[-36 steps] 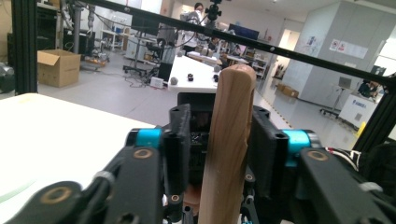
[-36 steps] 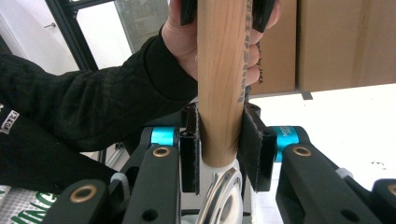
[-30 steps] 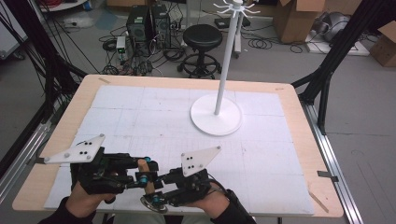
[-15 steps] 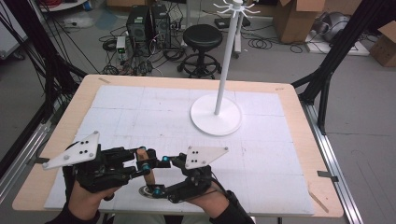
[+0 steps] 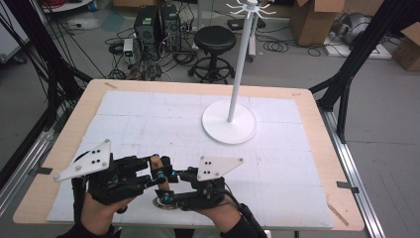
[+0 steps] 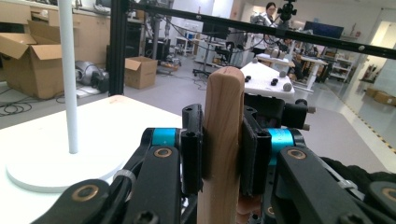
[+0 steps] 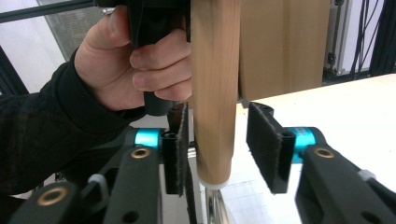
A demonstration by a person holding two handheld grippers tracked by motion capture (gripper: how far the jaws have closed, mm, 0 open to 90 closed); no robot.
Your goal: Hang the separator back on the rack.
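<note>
One wooden handle (image 6: 223, 140) is clamped between the two black jaws of the left claw (image 6: 223, 154), both pads pressed flat against its sides, and it is held upright. Beside that handle, the right claw (image 7: 224, 147) is set with its jaws apart: the left pad lies against or just beside the wood, while the right pad stands clear of it with a gap between. Those jaws have just been closing, with the lower end of the handle between them. A pale tip is seen at the handle's lower end, and whether it touches the surface (image 5: 148, 114) cannot be told. One hand (image 7: 140, 65) grips the left claw just above the handle. In the high view, the two claws, left (image 5: 151, 173) and right (image 5: 171, 186), meet at the handle (image 5: 158, 171) near the front edge of the surface. One white stand (image 5: 229, 121) with a thin pole rises well apart from the handle, toward the far side.
</note>
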